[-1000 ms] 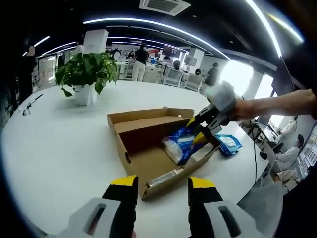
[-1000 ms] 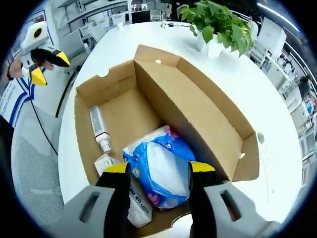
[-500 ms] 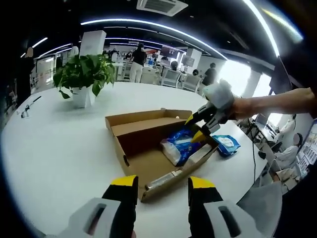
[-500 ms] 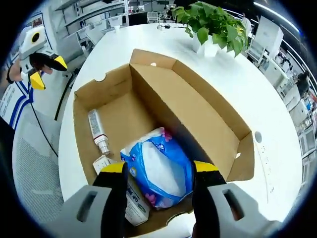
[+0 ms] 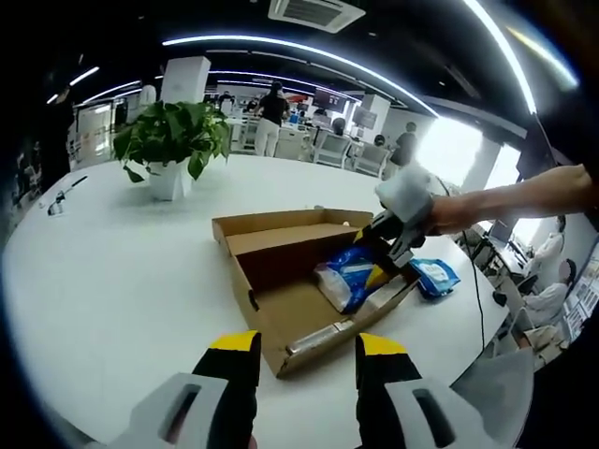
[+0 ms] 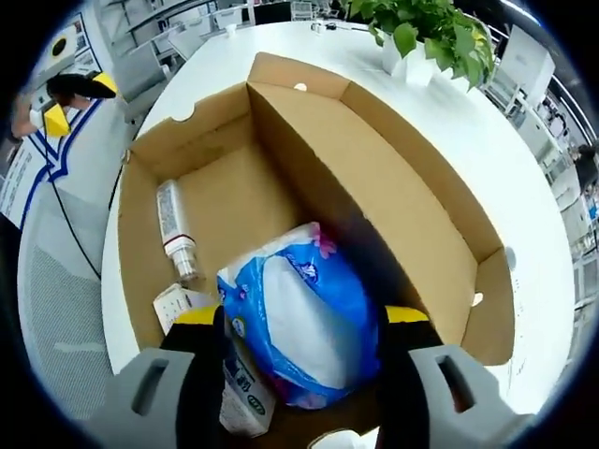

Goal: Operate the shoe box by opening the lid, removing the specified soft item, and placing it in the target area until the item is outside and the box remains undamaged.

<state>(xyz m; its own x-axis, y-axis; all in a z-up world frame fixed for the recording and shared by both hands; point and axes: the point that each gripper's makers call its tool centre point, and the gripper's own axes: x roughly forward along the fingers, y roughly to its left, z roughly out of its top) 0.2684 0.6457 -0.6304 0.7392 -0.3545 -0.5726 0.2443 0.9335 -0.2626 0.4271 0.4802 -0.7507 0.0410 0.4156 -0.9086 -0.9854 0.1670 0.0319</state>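
in the right gripper view, the right gripper [image 6: 299, 323] stands with its yellow-tipped jaws spread wide, one on each side of the blue and white soft pack [image 6: 299, 327]; the jaws bracket it but i cannot tell whether the pads touch it, and nothing is clamped yet. the pack lies inside the open shoe box [image 6: 421, 206], at the near end, against the tall inner wall. it looks like a plastic-wrapped bundle of tissue: light, squashy, with a slick film that may slide between the pads. the best hold is probably across its plump middle, squeezing enough to dent the wrap without tearing it, then lifting straight up so it clears the cardboard wall. just beside it lies a small white carton [image 6: 220, 393], and beyond that a white tube [image 6: 173, 229] on the box floor. farther off a potted plant [image 6: 435, 33] stands on the white surface [image 6: 524, 187]. in the left gripper view, the left gripper [image 5: 304, 351] hangs open and empty, well short of the box, and another blue pack [image 5: 436, 275] lies on the surface just beyond it
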